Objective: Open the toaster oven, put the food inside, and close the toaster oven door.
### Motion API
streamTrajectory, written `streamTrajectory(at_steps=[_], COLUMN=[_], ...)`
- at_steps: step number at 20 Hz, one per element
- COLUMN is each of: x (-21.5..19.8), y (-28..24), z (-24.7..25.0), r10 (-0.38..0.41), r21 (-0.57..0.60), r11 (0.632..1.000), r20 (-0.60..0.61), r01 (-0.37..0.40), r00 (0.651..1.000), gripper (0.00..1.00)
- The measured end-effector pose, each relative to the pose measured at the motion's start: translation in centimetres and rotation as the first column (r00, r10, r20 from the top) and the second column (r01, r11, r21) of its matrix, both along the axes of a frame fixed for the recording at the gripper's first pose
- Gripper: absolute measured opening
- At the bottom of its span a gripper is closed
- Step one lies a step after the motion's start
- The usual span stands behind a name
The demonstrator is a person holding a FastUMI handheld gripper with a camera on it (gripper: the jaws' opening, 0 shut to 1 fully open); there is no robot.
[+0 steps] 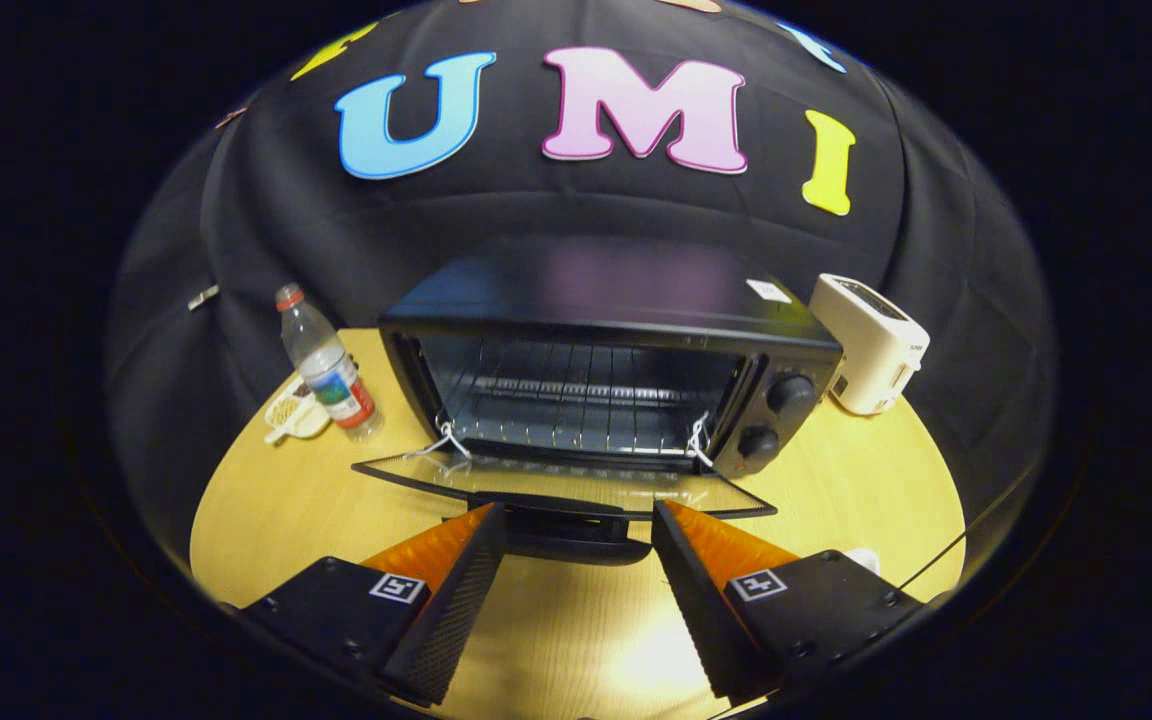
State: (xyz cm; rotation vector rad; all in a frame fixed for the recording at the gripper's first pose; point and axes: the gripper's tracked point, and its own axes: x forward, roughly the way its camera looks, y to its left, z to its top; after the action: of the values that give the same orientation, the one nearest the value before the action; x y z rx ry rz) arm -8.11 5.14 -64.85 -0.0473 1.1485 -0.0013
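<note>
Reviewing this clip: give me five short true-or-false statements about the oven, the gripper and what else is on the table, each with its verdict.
1. The toaster oven door is shut. False: it is folded down, open.
2. The gripper is open, its fingers apart on either side of the door handle. True.
3. Food already sits on the oven rack. False: the rack is bare.
4. A water bottle stands upright beside the oven, with a small white dish next to it. True.
5. The white toaster sits on top of the oven. False: it stands on the table beside the oven's knob side.
</note>
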Motion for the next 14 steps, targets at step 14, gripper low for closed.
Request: streamTrajectory(at_steps=[14], x=[-2.1], y=[-6.6], z=[1.4], r10=[-0.111], r21=[0.060], r11=[0.992], r20=[-0.019], r01=[0.112], r00=[0.994], gripper=[0.90])
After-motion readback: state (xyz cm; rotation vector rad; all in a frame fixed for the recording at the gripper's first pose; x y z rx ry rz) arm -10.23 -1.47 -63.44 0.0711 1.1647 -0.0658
